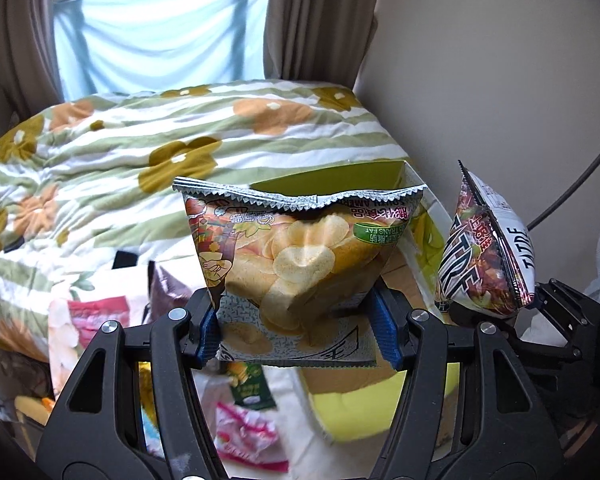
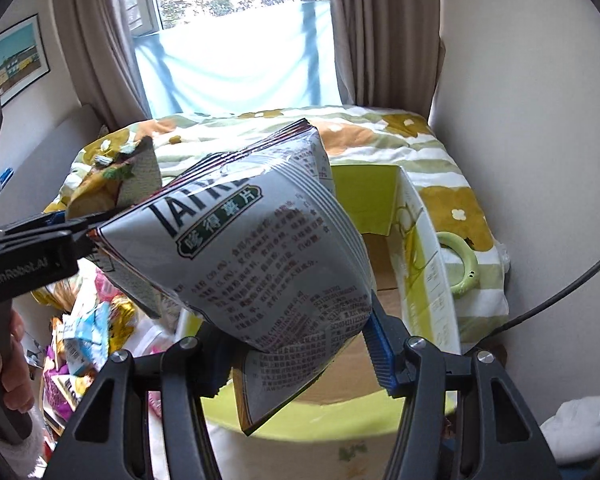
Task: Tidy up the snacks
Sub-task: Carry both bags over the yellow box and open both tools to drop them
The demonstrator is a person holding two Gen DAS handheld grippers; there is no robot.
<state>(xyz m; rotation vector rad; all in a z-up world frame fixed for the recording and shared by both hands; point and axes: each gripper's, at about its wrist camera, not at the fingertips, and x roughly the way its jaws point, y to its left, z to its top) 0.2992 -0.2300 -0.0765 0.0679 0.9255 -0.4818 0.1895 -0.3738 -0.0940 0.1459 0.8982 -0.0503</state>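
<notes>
Left gripper [image 1: 296, 332]: clamped on an upside-down potato chip bag [image 1: 296, 256], held above the pile.
Right gripper [image 2: 300, 352]: pinching a silver-and-red chip bag [image 2: 260, 248], tilted, just over the box.
Box [image 2: 424, 248]: open green-and-white carton on the floral quilt [image 1: 140, 148].
Loose snacks [image 2: 88, 328]: heaped left of the box.

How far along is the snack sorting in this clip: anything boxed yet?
Done: nothing shows inside the green box; only bare cardboard floor is visible. In hand: the left gripper clamps a potato chip bag, the right gripper a silver Taitre bag, both near the box. Left: a pile of loose snack packets beside it.
</notes>
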